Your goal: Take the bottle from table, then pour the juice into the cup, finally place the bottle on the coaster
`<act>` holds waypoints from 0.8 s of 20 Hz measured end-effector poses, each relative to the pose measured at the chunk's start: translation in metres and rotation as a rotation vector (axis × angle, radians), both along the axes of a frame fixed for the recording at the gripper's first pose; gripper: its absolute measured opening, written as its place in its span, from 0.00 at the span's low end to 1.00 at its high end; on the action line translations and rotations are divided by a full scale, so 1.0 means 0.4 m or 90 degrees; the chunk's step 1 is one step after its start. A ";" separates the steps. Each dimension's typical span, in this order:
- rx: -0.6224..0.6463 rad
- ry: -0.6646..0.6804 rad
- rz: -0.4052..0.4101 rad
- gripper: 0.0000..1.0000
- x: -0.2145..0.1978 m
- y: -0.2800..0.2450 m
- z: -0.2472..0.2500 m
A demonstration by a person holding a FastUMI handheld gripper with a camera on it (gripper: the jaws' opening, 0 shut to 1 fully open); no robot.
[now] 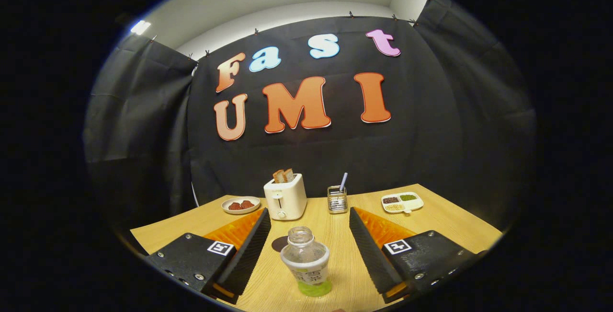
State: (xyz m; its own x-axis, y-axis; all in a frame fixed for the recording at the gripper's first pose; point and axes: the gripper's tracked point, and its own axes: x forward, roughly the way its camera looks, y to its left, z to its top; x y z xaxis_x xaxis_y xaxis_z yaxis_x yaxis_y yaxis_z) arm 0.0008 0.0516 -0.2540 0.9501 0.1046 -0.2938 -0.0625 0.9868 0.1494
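Gripper point(306, 249) fingers are gaping wide around the uncapped clear plastic bottle point(305, 261), untouched, standing on the pale wooden table point(445, 218); a cream toaster point(285, 197) is sitting beyond, before black cloth

bottle point(305, 260): clear plastic, uncapped, pale label, green juice low inside | pose: upright on the desk point(335, 235) | place: between the spread fingers point(249, 249) of the hand-held gripper point(306, 247), touching neither | coaster point(279, 243): dark round disc, flat, just behind-left of bottle
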 end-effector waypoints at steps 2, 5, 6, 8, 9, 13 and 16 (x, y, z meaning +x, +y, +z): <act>-0.012 0.010 -0.001 0.98 -0.003 0.003 -0.041; -0.023 0.037 0.014 0.98 -0.020 0.029 -0.105; -0.026 0.048 0.017 0.98 -0.023 0.036 -0.125; -0.032 0.069 0.021 0.98 -0.032 0.044 -0.166; -0.033 0.079 0.022 0.98 -0.036 0.050 -0.187; -0.044 0.125 0.028 0.98 -0.052 0.063 -0.273; -0.051 0.162 0.020 0.94 -0.070 0.061 -0.326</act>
